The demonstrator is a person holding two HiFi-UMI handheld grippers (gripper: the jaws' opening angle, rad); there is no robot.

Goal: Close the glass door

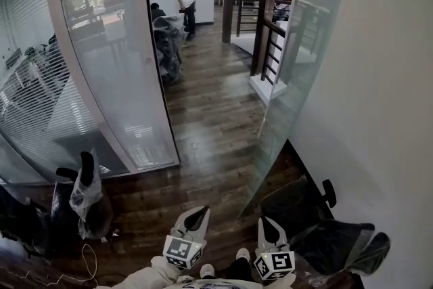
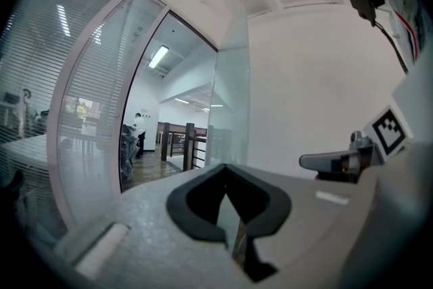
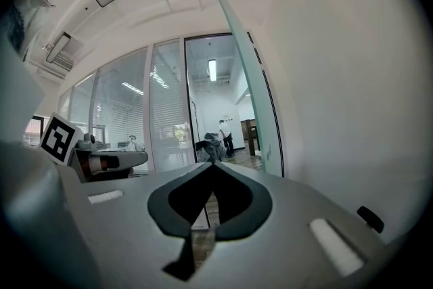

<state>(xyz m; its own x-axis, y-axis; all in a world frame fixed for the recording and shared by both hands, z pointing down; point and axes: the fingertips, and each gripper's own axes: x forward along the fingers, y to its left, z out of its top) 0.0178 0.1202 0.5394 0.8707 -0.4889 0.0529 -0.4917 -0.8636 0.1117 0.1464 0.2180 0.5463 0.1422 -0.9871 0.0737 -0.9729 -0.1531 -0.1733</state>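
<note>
1. Both tools are clenched on nothing. The left gripper (image 1: 198, 213) and the right gripper (image 1: 270, 225) have their jaws pressed tip to tip, pointing level.
2. The glass door (image 1: 292, 71) stands swung open, ahead and to the right of the right gripper. It lies close along the white wall (image 1: 379, 91).
3. Its near edge, just right of the right gripper, looks like the free one. No handle can be made out clearly.
4. The right gripper would do best to get behind that edge, between glass and wall. Shut jaws can push it without gripping.
5. The sweep should then carry the door leftward toward the glass partition (image 1: 101, 84), ahead and left of the left gripper.
6. The left gripper could steady the pane near the end. Slamming is the likely risk, so the last part should be slow.
</note>
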